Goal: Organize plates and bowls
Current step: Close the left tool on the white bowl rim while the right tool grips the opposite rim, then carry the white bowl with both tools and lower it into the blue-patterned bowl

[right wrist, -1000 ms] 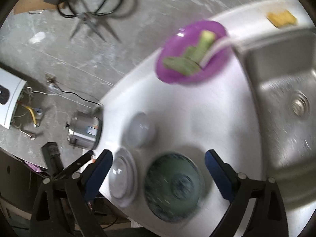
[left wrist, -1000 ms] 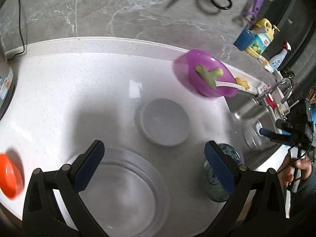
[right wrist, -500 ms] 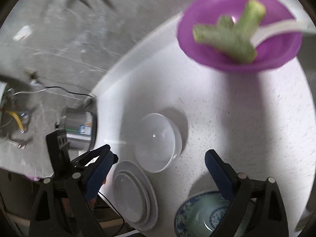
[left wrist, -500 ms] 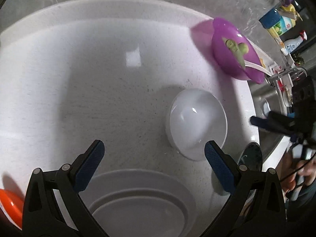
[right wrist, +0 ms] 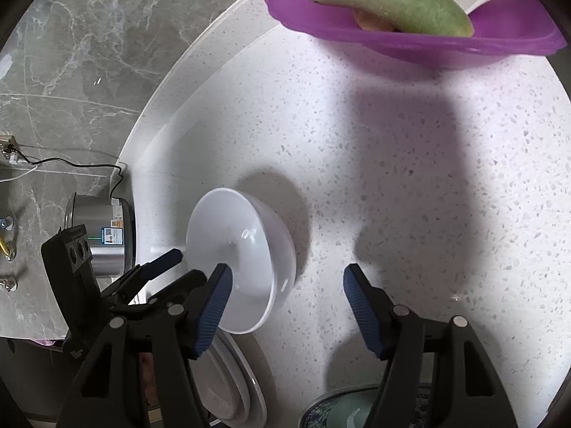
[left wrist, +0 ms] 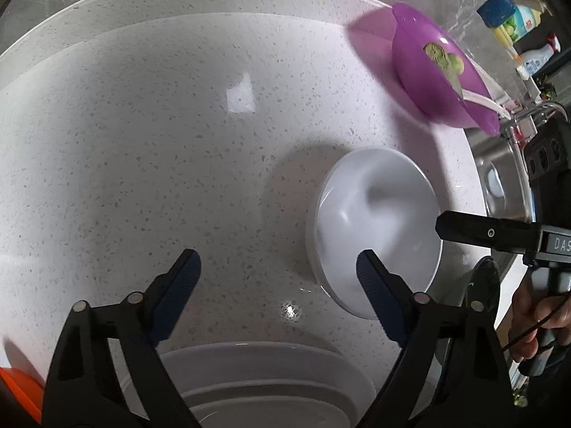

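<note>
A white bowl (left wrist: 374, 228) sits on the speckled white counter; it also shows in the right wrist view (right wrist: 246, 260). My left gripper (left wrist: 278, 281) is open, its right finger at the bowl's near rim. My right gripper (right wrist: 285, 303) is open, its left finger over the bowl's rim. A stack of white plates (left wrist: 264, 388) lies just below the left gripper and shows in the right wrist view (right wrist: 232, 381). A blue-green patterned bowl (right wrist: 342, 410) sits under the right gripper. A purple bowl (left wrist: 439, 82) holds green vegetable pieces (right wrist: 389, 0) and a white spoon.
A steel sink (left wrist: 499, 178) lies right of the counter, with bottles (left wrist: 517, 18) behind it. A steel pot (right wrist: 103, 235) stands at the counter's left end by a grey marble wall. An orange object (left wrist: 18, 392) sits at the left edge.
Both grippers have moved down and closer to the white bowl. The purple bowl has grown larger in the right wrist view. Both grippers' jaws stand narrower than before.
</note>
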Available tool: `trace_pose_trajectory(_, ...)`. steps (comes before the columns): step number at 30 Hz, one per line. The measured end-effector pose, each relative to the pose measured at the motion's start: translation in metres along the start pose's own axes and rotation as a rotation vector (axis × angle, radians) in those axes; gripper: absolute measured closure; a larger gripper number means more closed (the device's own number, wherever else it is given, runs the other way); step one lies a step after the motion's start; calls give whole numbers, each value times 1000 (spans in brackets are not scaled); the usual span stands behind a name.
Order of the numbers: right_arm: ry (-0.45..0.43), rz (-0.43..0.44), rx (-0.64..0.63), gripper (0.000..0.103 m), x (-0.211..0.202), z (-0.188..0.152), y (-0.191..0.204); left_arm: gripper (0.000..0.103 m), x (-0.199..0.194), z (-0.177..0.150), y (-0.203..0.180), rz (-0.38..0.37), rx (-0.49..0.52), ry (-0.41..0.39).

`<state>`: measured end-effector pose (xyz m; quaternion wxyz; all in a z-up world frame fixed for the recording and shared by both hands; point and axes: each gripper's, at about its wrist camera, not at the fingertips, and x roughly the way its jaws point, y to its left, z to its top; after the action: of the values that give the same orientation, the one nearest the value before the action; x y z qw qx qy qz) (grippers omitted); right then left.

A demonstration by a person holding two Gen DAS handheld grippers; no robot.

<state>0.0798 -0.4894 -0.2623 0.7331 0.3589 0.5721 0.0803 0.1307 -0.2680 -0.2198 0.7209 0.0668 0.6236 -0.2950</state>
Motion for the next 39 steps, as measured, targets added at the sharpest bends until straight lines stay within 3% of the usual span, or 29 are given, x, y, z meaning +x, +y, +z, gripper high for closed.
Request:
trace_pose_trajectory(5,5,-16,-10,40,8,3,5,16,12,2,0,18,-9,3)
trace_pose_trajectory(8,17,-19,-9,49,12,3,6,35,20,2,-2,22,-7,19)
trace_pose_trajectory(11,28,-22,-4,50,14,3,4,42,25,3,-4,17,0,28)
trace_pose_trajectory(15,34,-23,5,61,17,4,2,63,27,4,-9,23,14,22)
trace_pose_trajectory(24,47,-1,-34,86,20,5,14,92,25,4,-19,-11,22,10)
trace_pose_trajectory(39,24,-2,-41,88,1,-1,16,94,0,-2,-28,-38,9,-26)
